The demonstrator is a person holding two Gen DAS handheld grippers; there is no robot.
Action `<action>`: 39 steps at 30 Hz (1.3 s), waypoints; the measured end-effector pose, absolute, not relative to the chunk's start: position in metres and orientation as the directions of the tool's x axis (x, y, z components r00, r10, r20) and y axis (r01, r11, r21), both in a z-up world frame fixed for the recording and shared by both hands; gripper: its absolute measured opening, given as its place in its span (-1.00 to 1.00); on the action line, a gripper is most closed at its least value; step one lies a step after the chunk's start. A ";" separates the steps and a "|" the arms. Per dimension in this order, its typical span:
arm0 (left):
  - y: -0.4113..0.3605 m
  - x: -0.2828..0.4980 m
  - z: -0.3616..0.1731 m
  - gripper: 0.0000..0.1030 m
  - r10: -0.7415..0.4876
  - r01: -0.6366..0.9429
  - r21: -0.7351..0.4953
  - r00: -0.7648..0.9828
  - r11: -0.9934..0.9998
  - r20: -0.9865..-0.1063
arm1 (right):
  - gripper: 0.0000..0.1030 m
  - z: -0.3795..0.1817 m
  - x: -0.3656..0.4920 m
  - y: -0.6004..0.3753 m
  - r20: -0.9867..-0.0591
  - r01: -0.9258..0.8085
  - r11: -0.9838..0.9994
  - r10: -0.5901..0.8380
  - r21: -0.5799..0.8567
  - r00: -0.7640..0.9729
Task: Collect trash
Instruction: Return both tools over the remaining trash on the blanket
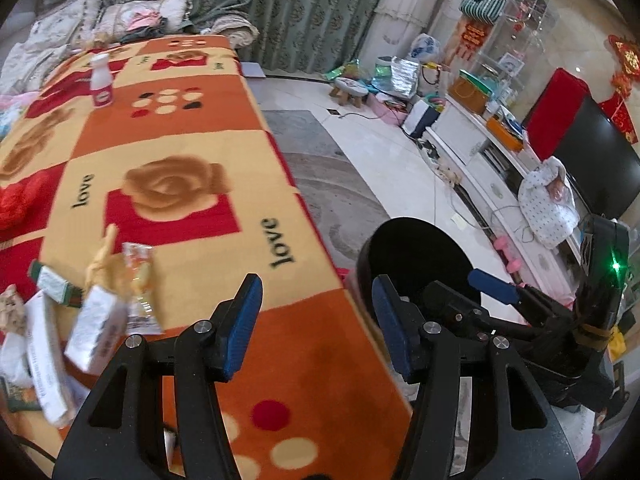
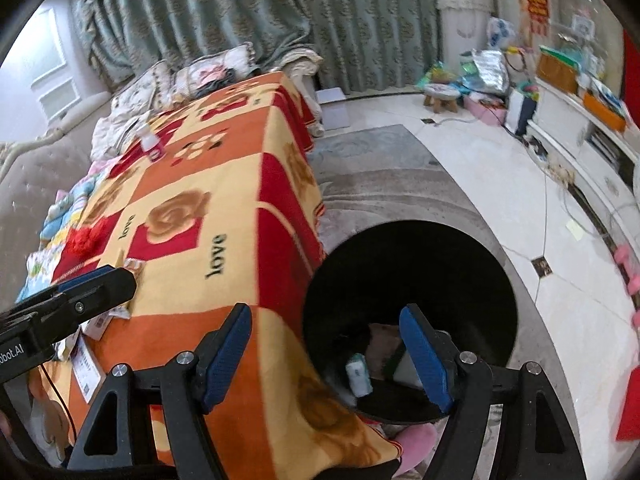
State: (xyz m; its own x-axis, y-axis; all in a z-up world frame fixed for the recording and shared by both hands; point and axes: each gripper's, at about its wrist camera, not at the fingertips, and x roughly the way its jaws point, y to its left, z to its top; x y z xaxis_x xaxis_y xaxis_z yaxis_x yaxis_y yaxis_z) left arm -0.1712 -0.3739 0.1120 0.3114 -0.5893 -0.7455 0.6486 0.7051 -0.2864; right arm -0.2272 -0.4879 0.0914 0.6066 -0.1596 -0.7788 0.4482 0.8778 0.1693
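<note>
Both hand-held grippers empty, jaws apart, by the black bin.

Left hand-held gripper point(image 1: 318, 330) is released over the table point(image 1: 280, 344) edge, nothing between the pads. Right hand-held gripper point(image 2: 326, 354) is released over the black bin point(image 2: 480, 264), which sits on the floor touching the table's blanket; bin holds a small white packet point(image 2: 359, 374). Loose wrappers and boxes point(image 1: 100, 312) lie piled on the table to the left; white bottle point(image 1: 102, 80) stands upright at the far end.

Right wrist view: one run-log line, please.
right hand-held gripper: open, empty | bin: holds trash | wrappers: on table
</note>
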 end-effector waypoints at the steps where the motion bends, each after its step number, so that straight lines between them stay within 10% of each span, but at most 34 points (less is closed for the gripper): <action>1: -0.365 -0.170 0.112 0.09 -0.587 0.643 -0.287 0.314 0.710 -0.746 | 0.44 0.094 -0.223 -0.481 -0.777 0.437 0.884 -0.158 0.163 0.609; 39: -0.077 -0.103 0.111 0.08 -0.262 0.296 -0.102 0.574 0.950 -0.776 | 0.44 0.079 -0.125 -0.251 -0.771 -0.099 0.959 0.274 0.267 0.575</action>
